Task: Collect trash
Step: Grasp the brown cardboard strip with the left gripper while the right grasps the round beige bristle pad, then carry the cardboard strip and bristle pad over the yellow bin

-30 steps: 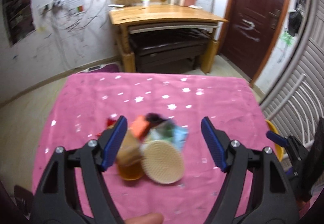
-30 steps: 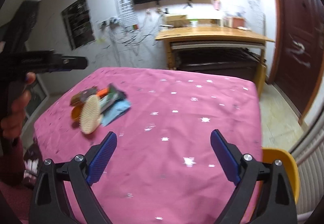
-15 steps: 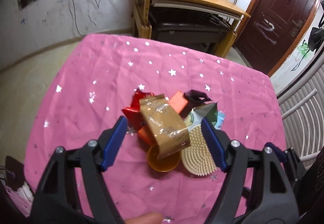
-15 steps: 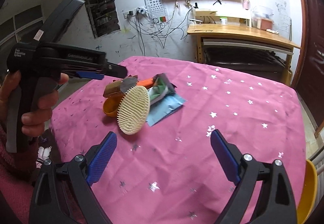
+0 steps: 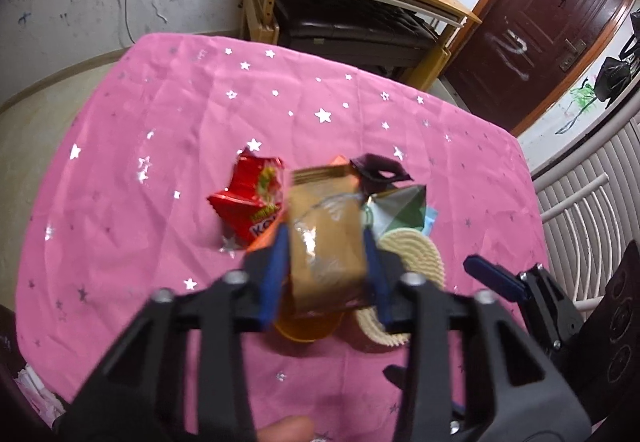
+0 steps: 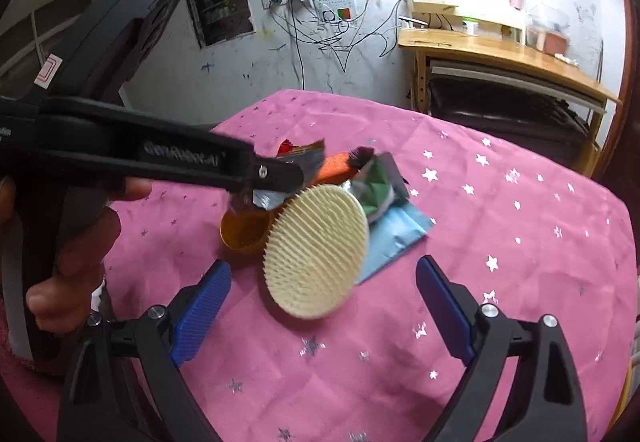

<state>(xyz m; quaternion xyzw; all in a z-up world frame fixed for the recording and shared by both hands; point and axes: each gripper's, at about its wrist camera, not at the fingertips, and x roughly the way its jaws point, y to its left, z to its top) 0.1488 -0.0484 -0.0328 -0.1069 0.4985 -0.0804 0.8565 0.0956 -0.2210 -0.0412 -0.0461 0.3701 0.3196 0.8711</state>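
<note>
While the left wrist view looks straight down its own fingers, the left hand-held gripper (image 5: 326,266) is closing, its blue pads against both sides of a brown foil wrapper (image 5: 326,238) at frame centre, above the trash pile on the pink surface (image 5: 140,178); a red snack packet (image 5: 252,202) lies left of it. Only the right wrist view shows the round cream brush (image 6: 316,250), amber cup (image 6: 242,234) and light-blue wrapper (image 6: 396,238) unobstructed, with the right hand-held gripper (image 6: 320,306) spread wide, empty.
</note>
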